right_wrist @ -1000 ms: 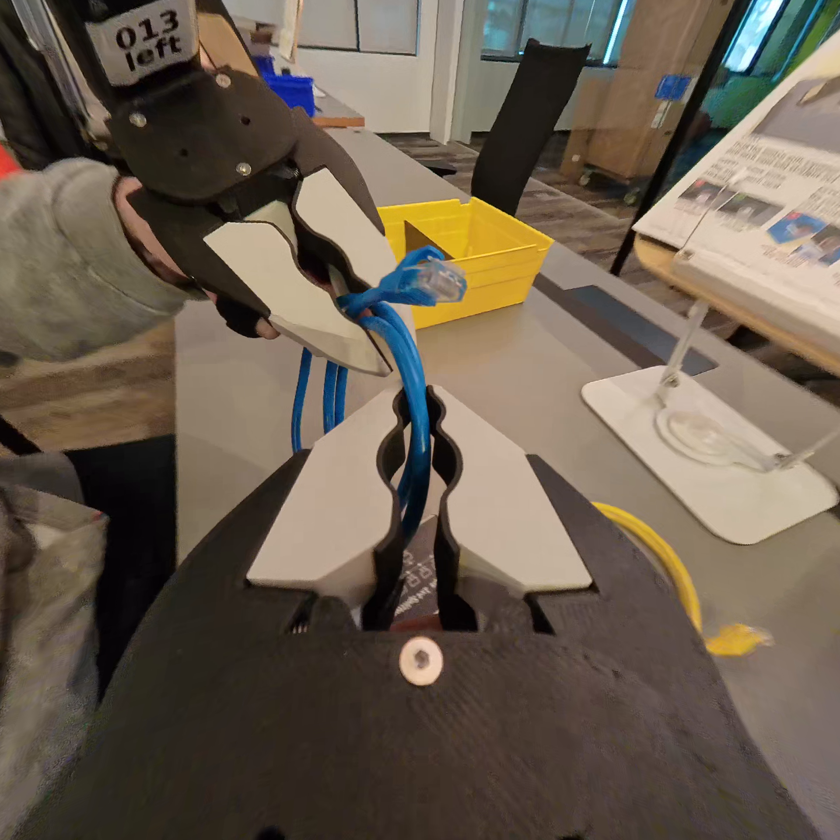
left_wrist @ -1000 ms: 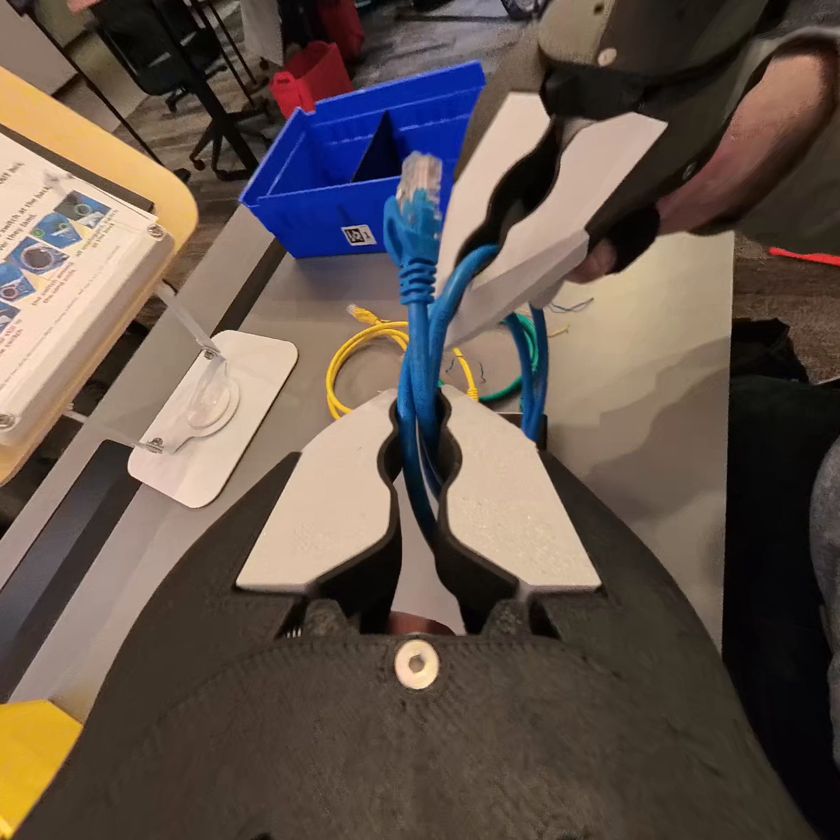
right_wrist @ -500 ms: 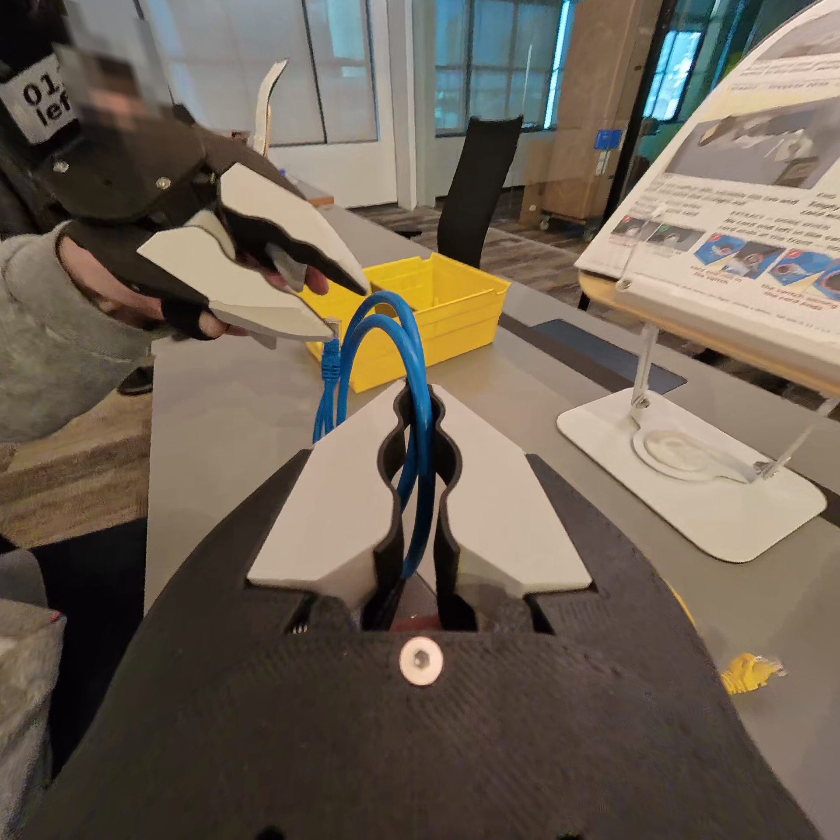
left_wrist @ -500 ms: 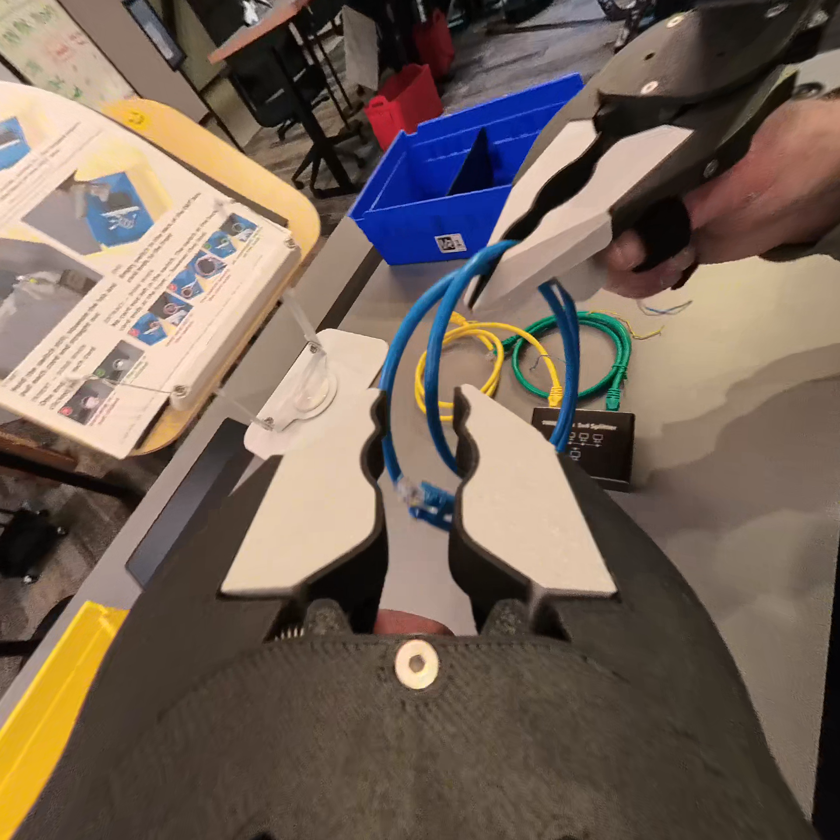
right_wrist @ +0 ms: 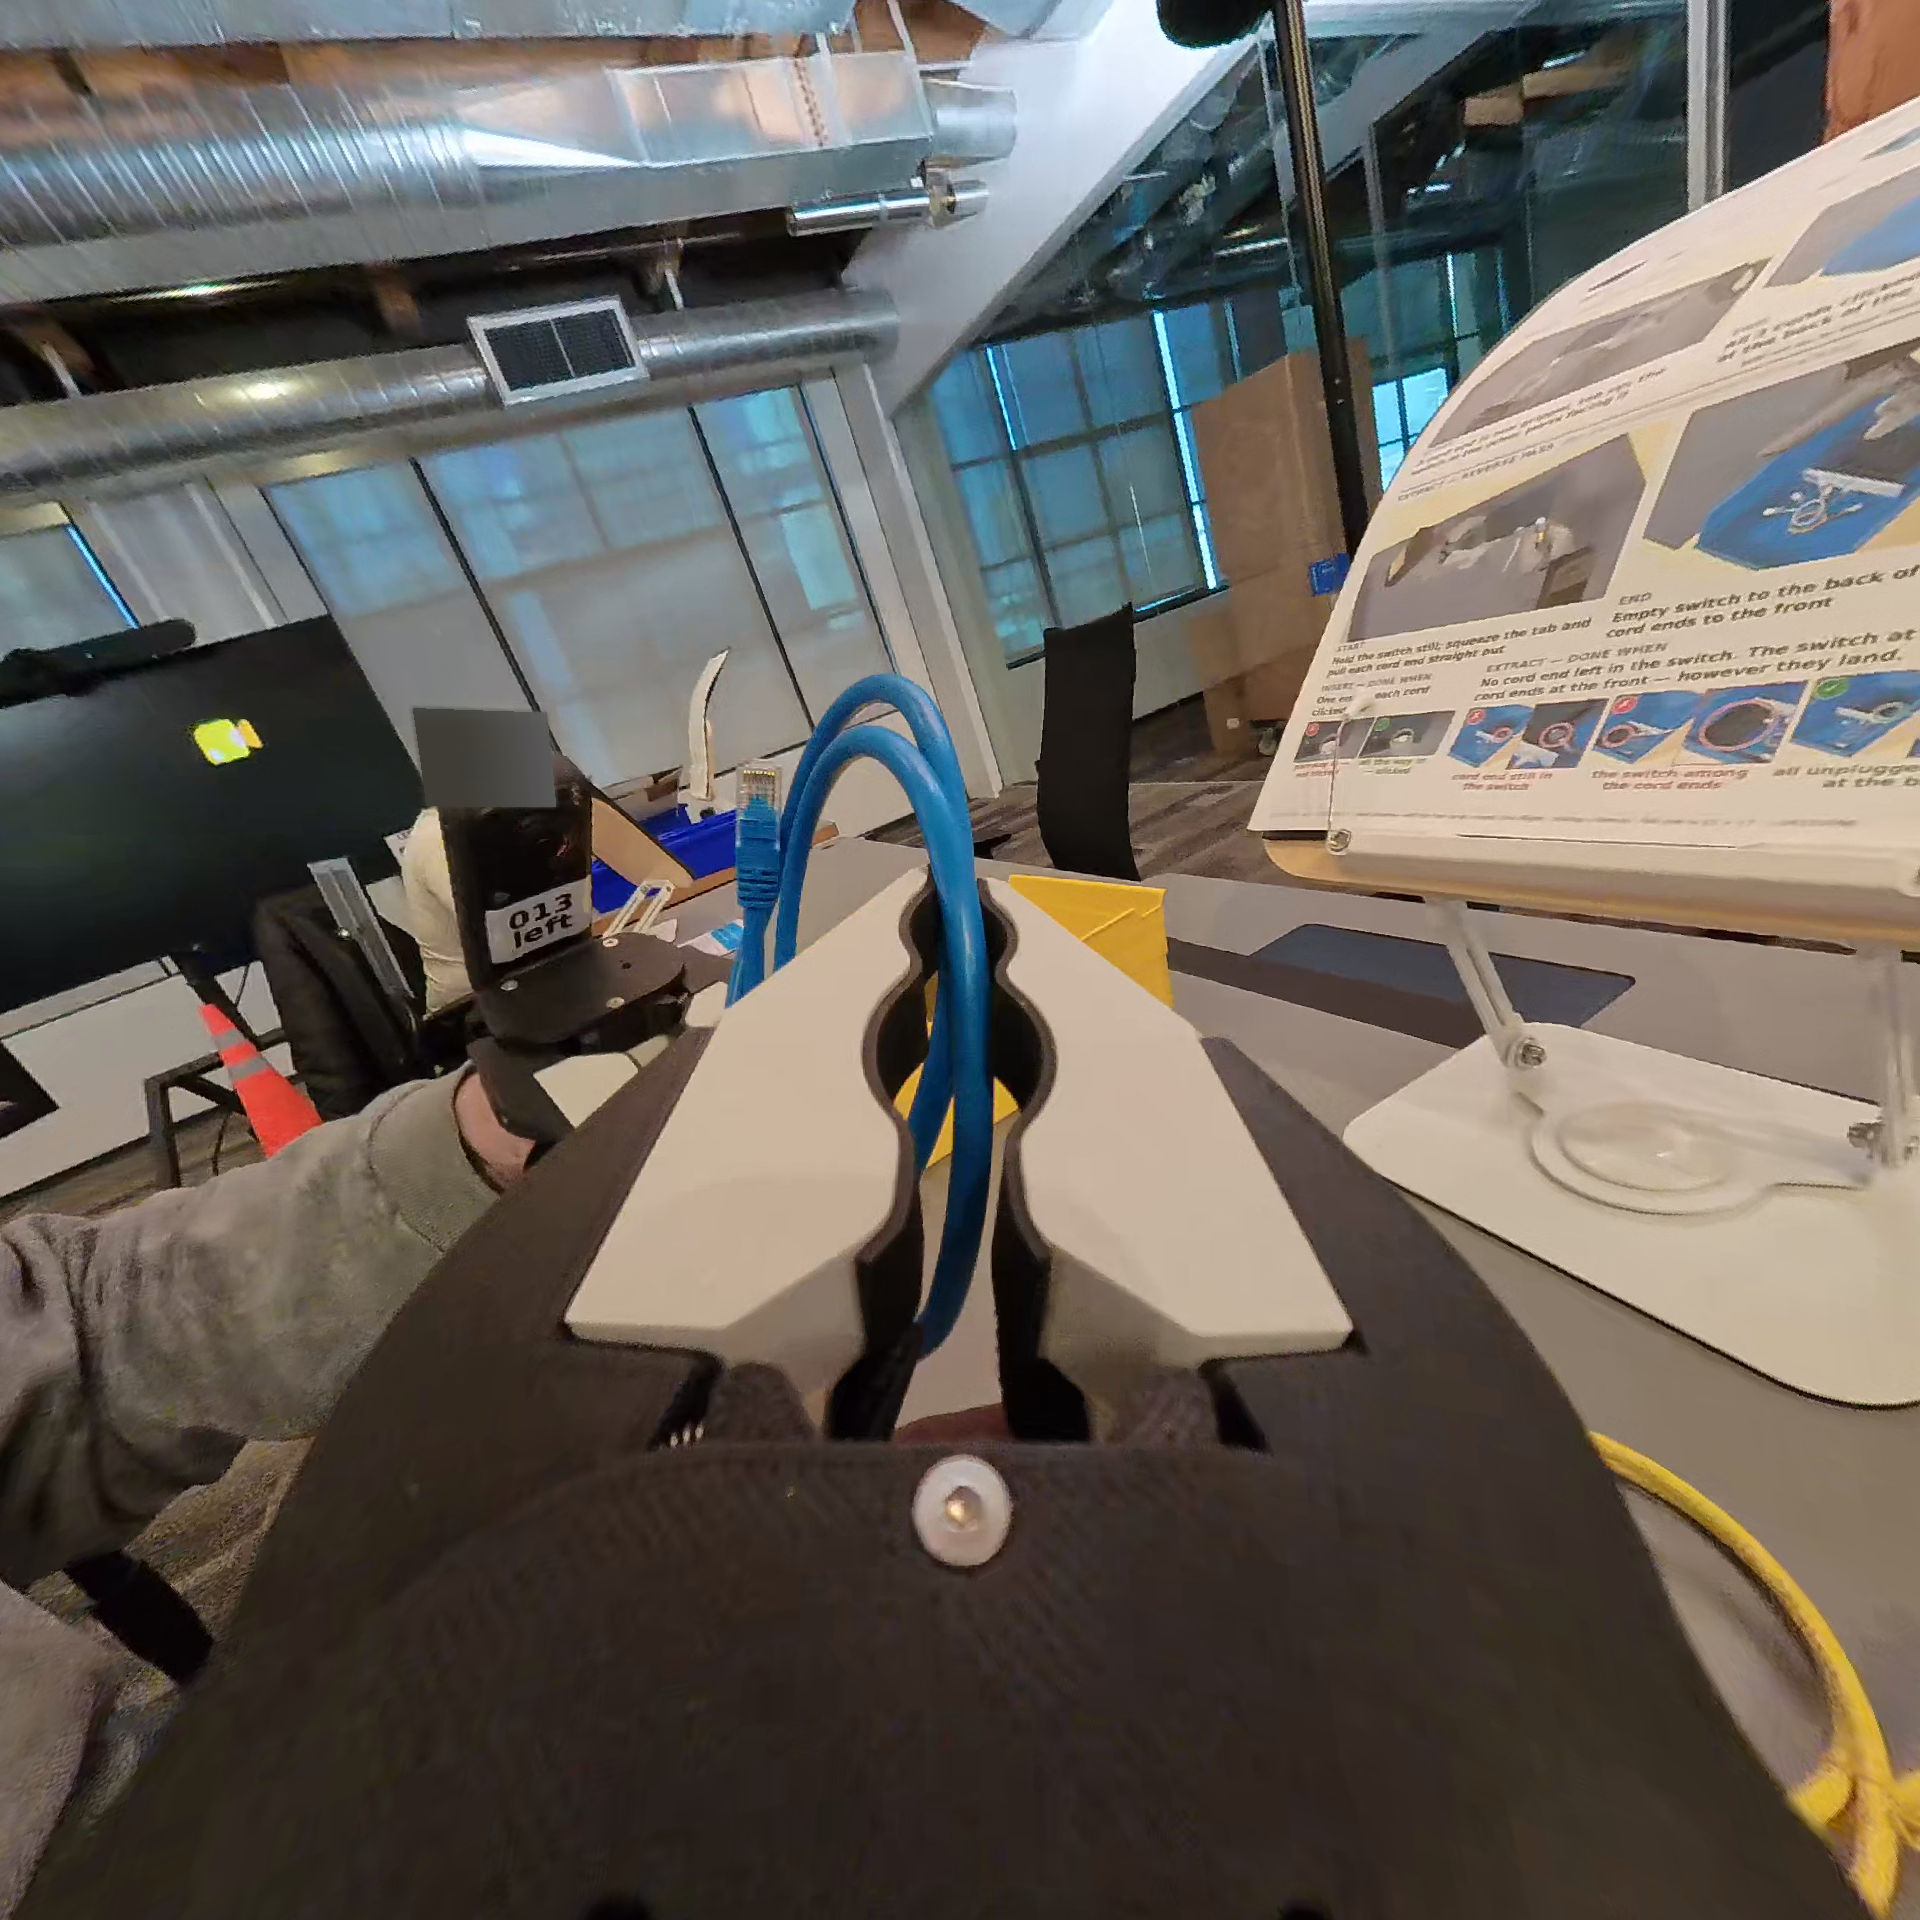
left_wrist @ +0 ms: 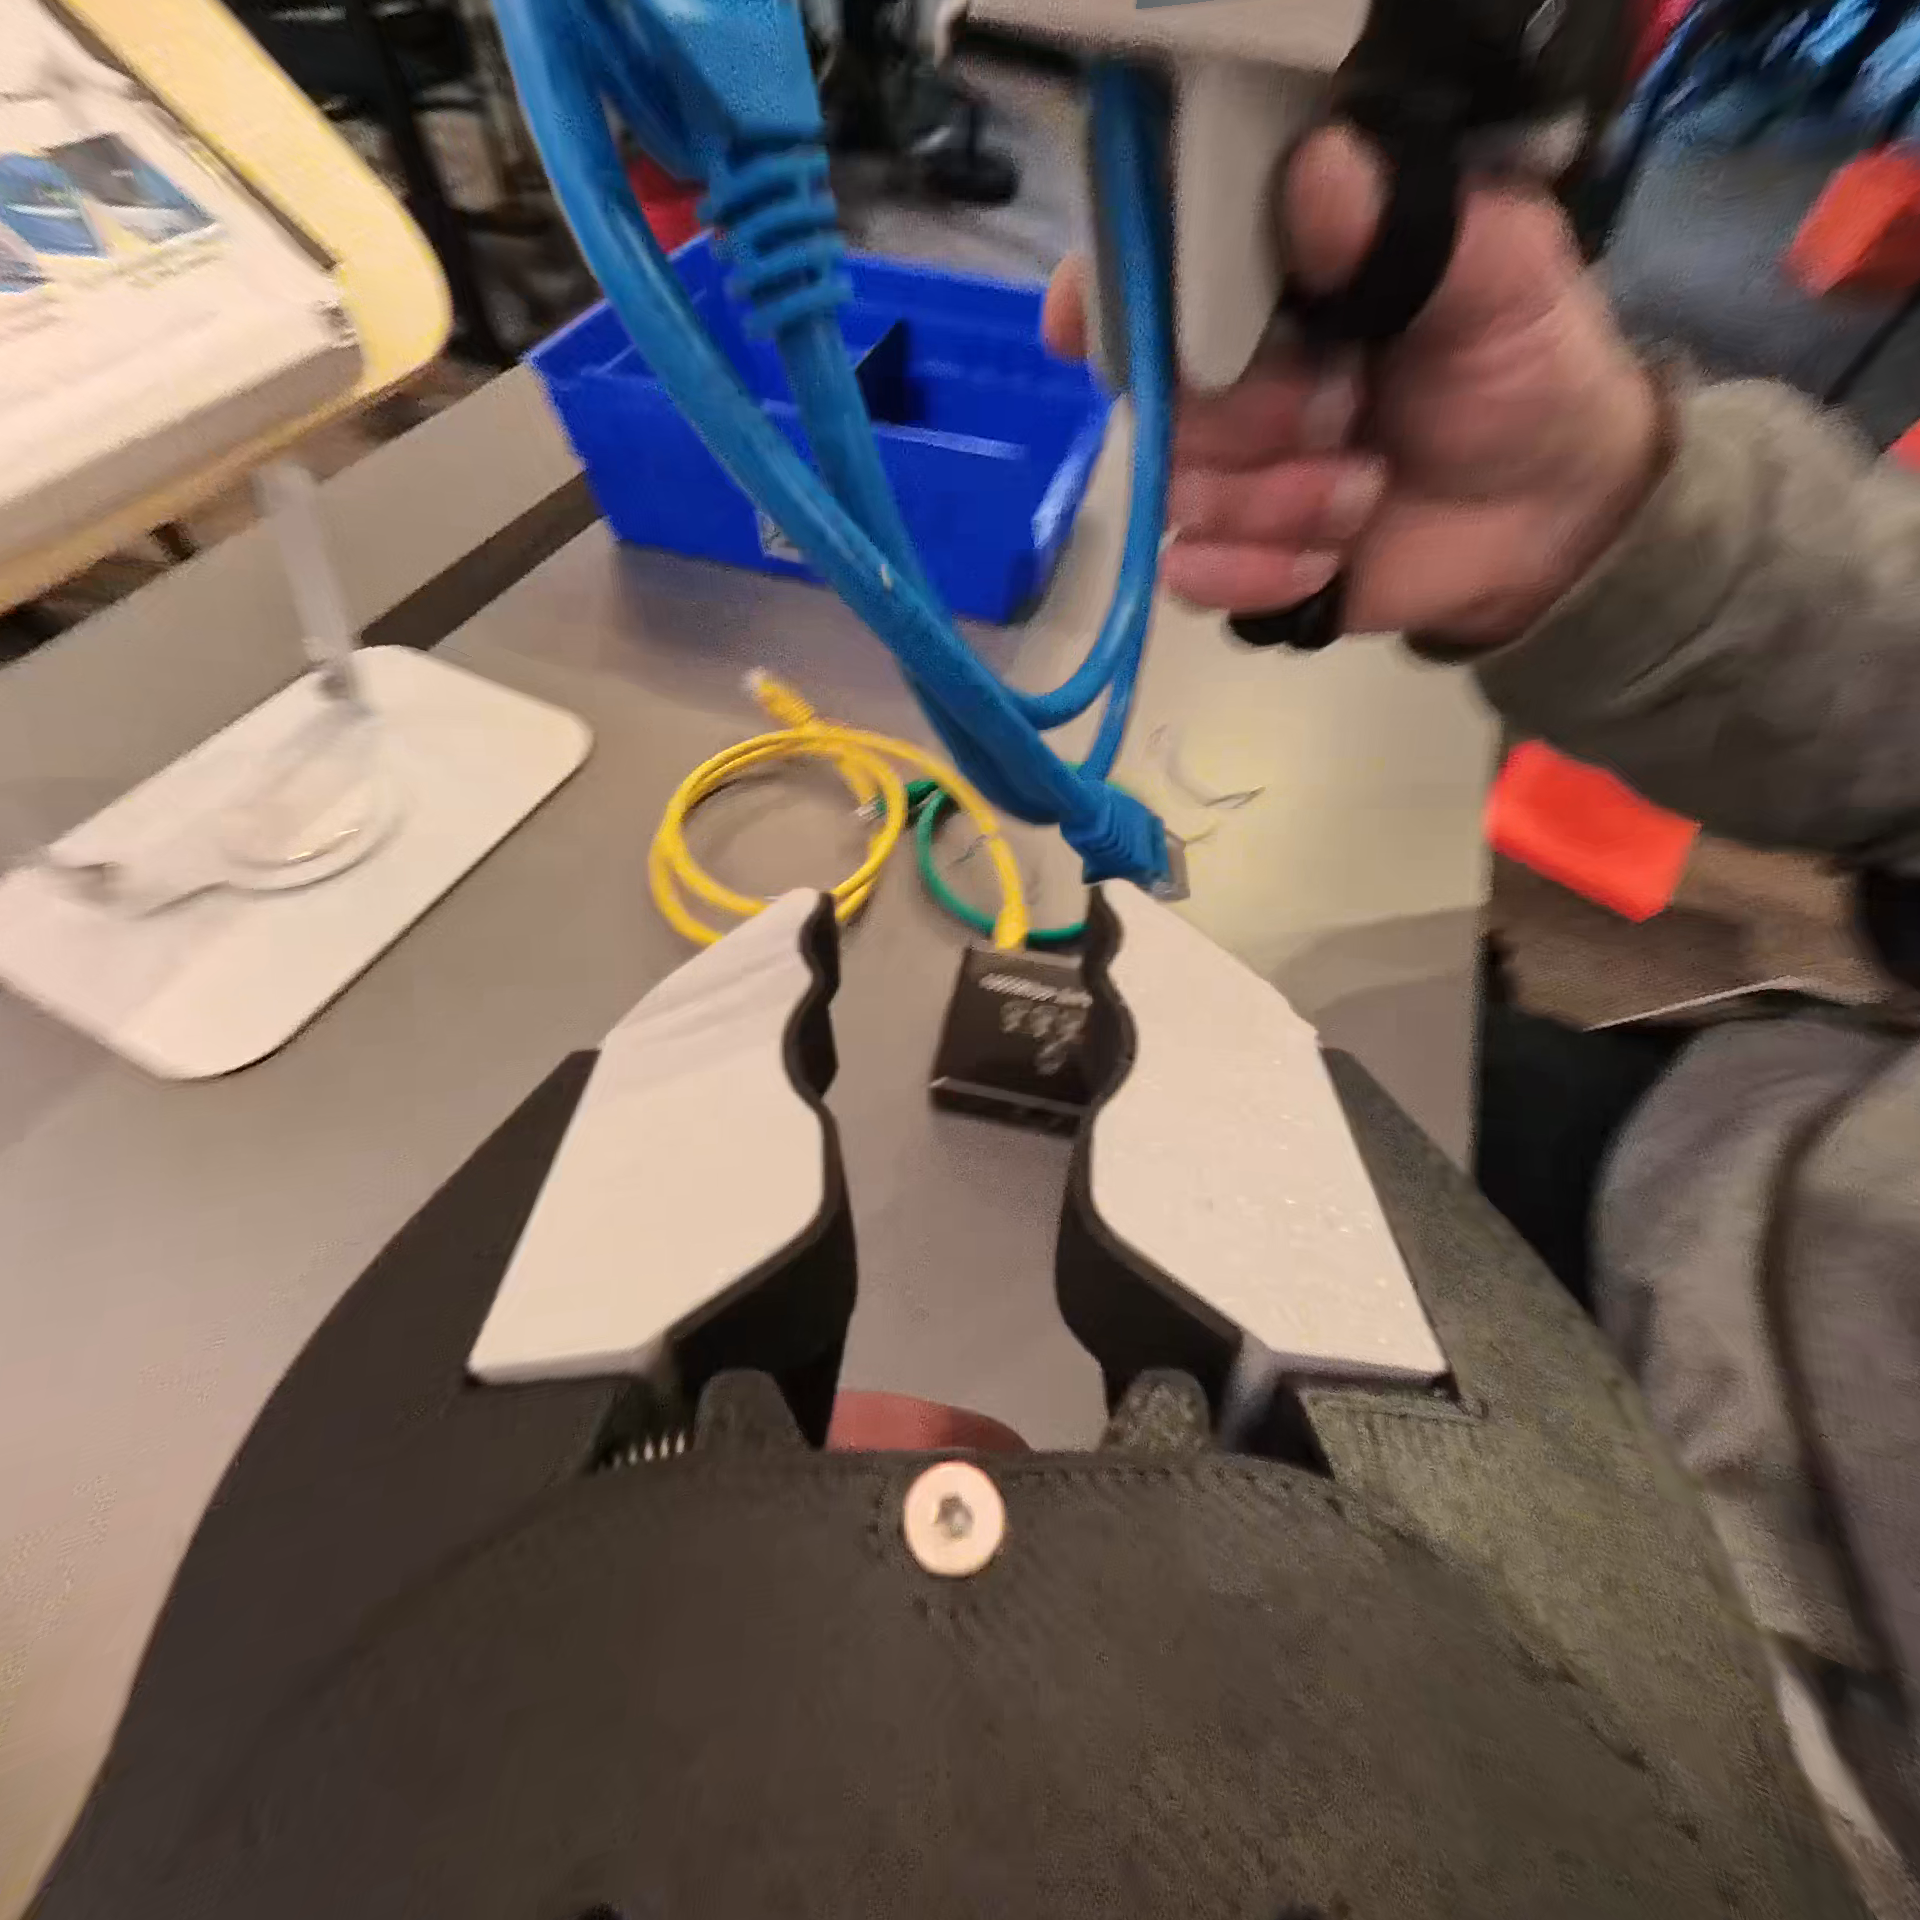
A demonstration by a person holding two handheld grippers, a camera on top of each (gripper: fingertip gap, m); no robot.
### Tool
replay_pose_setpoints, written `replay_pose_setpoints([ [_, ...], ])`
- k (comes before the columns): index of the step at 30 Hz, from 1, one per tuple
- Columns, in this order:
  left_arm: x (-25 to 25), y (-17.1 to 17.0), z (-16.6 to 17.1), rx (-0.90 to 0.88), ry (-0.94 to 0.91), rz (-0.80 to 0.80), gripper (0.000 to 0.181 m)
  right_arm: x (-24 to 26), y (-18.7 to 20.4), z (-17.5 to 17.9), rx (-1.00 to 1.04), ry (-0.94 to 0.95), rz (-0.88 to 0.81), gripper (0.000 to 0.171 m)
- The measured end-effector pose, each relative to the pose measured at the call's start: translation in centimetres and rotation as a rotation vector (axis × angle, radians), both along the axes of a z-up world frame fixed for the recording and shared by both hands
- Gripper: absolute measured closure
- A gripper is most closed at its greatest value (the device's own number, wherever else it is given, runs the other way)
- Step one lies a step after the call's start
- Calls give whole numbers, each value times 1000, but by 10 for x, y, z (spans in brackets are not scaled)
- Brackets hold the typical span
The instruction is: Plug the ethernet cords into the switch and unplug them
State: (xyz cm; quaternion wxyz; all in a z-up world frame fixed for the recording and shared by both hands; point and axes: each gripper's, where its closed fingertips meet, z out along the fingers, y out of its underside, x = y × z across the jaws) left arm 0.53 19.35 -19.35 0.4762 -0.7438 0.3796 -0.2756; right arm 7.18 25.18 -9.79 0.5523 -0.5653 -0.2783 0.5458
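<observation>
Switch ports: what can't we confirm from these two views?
- Left wrist view: switch port face points away; whether the yellow cord or green cord is plugged in is hidden, and motion blur adds to it.
- Right wrist view: switch not visible, behind the right gripper body.
- Blue cord: its far connector is cut off by the left view's top edge.
</observation>
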Motion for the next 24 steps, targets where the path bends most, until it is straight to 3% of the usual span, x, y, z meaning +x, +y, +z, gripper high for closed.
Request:
replay_pose_setpoints([
  [3, 9, -4, 12, -11, -109, -46, 155, 3, 0, -1, 15, 3, -5, 170],
  [8, 16, -14, 16, -64, -162, -119, 129, 5, 3, -2, 18, 3, -13, 170],
  [11, 12, -3, 11, -1, -98, -40, 157, 4, 0, -1, 28, 1, -8, 170],
  [14, 11, 4, 10, 39, -60, 2, 170, 3, -5, 1, 52, -10, -7, 170],
  [17, 1, 12, 8, 67, 8, 49, 172, 8, -9, 7, 93, -21, -18, 170],
  [21, -25, 26, 27, 249, 123, 150, 172, 12, -38, 13, 247, -91, 65, 170],
  [24, -50, 39, 59, 520, 312, 279, 172, 7, -66, -13, 414, -300, 148, 167],
])
